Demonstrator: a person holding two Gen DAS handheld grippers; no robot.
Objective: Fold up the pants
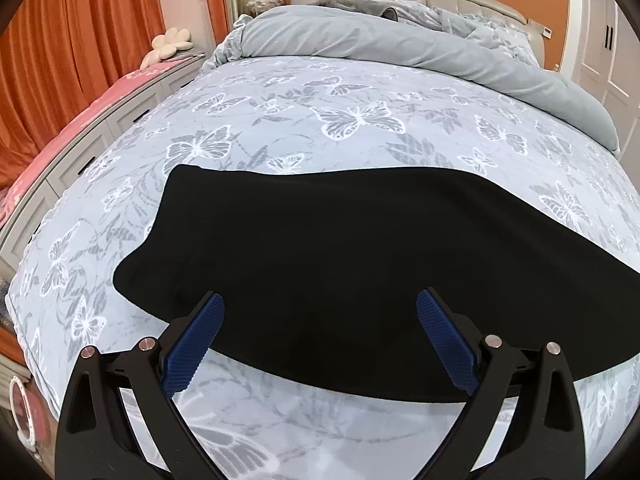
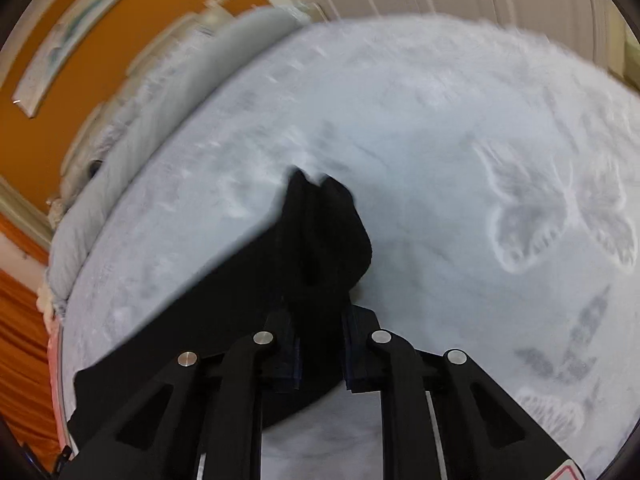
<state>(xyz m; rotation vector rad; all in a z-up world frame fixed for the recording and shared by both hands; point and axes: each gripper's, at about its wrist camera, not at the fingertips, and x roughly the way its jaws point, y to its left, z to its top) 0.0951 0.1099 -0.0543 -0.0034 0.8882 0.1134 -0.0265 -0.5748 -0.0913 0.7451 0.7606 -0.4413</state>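
Black pants lie flat on the bed; right gripper pinches a bunched end, left gripper spread empty above the near edge; carry fold across squarely, edges aligned.

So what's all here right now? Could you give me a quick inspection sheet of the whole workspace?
Surface: bed with pale blue butterfly-print cover.
Job's things: black fabric pants lying across the cover.
Clutter: rumpled grey duvet at the headboard end.
Grippers: left tool open, empty, above the pants' near edge; right tool closed on a bunched pants end.
Cables: nothing seen.
Surroundings: orange curtains, orange wall, pink-topped bench.
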